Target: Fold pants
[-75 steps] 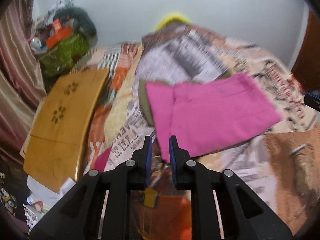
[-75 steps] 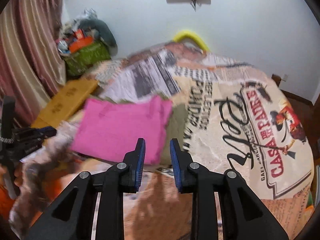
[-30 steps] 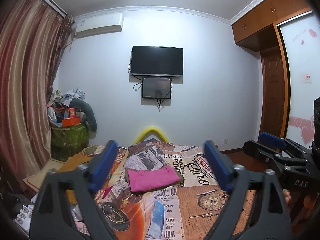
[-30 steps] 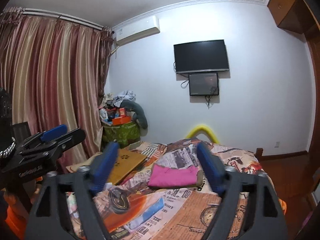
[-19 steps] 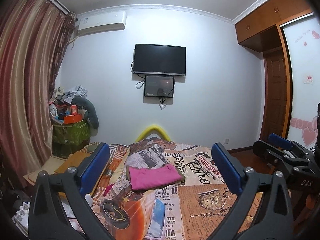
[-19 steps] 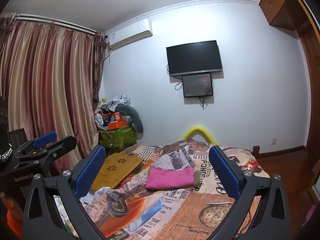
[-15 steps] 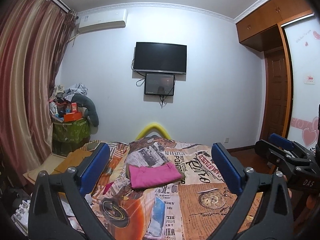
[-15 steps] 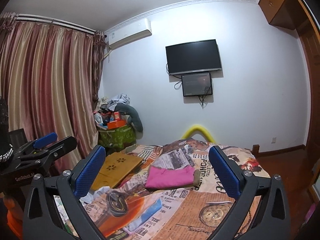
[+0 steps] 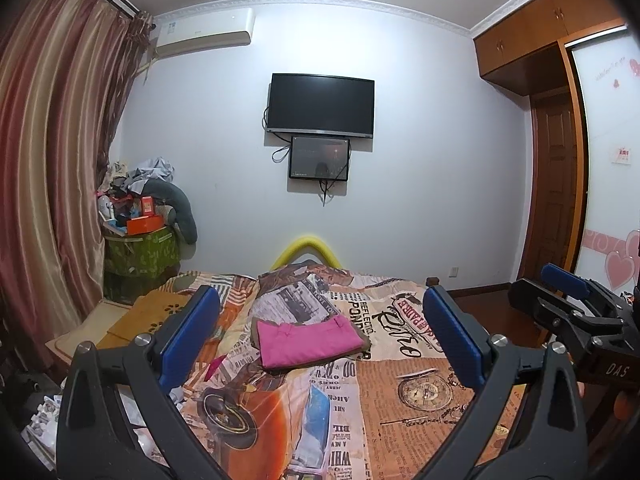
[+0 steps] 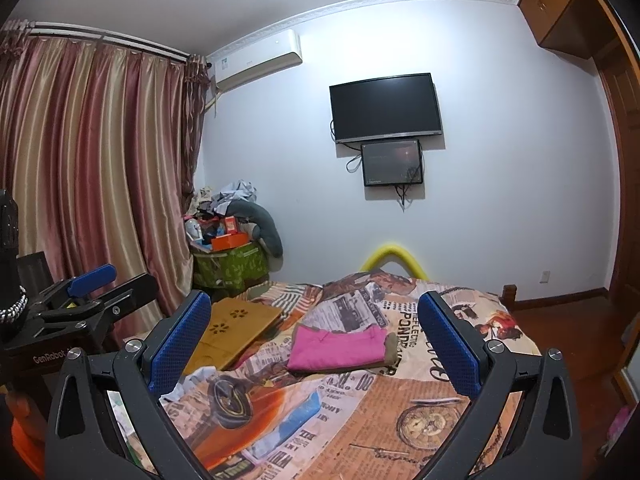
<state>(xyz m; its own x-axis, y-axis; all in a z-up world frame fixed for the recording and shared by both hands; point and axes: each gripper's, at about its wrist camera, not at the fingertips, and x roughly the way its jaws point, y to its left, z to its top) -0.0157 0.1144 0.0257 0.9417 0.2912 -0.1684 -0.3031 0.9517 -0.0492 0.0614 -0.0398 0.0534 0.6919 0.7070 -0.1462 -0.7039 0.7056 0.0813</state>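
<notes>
A: On the bed's printed cover (image 9: 420, 364), well beyond both tools, the pink pants (image 9: 308, 342) lie as a flat folded rectangle on top of an olive-brown garment (image 10: 390, 346). The folding looks finished.

B: And the grippers?

A: The left gripper (image 9: 320, 344) is spread wide with nothing between its blue pads (image 9: 188, 336). The right gripper (image 10: 316, 346) has just been opening and is likewise spread wide and empty. Both hang well short of the pants.

B: Anything left to do?

A: Perhaps squaring the edges, nothing more by the look of it.

B: Obstacles?

A: A wooden lap desk (image 10: 234, 330) sits left of the pants, near but apart. Nothing lies between the grippers and the pants except bare cover.
</notes>
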